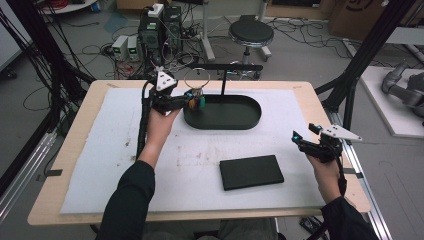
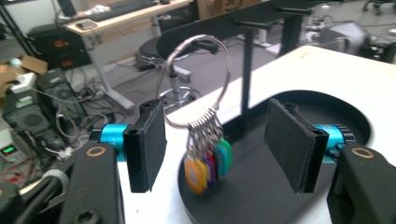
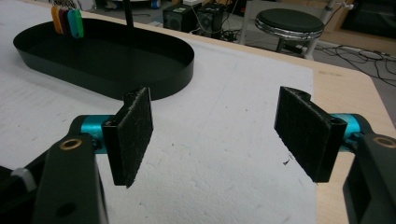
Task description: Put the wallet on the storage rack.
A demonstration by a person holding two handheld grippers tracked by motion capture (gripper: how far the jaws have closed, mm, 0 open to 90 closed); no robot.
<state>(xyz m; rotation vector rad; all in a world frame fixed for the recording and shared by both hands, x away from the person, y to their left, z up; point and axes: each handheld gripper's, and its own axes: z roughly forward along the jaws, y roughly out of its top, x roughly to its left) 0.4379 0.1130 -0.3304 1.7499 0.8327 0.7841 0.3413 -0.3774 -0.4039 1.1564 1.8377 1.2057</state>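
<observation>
- High view: the left gripper [image 1: 192, 101] is hovering at the black tray's [image 1: 240, 122] left end, beside the key ring [image 1: 197, 87]; the right gripper [image 1: 302, 136] is waiting near the desk's right edge.
- Left gripper view: jaws are standing released, the key ring [image 2: 205, 135] hanging untouched between them.
- Right gripper view: jaws are gaping, gripping nothing, over the white mat [image 3: 224, 140].

Wearing dark long sleeves [image 1: 131, 192] on both forearms. Carrying black-bodied left gripper [image 2: 217, 140] and right gripper [image 3: 215, 135], each showing flat rectangular black fingers [image 2: 150, 142] faced with rough, felt-like pads. Showing turquoise metal collars [image 3: 91, 126] behind pads, brass-coloured screw rings [image 2: 95, 151] on black arms below. Bearing grey three-cornered plates [image 1: 164, 80] on top, dotted with small dark holes. Trailing black cable [image 1: 143, 117] from left gripper along forearm.
</observation>
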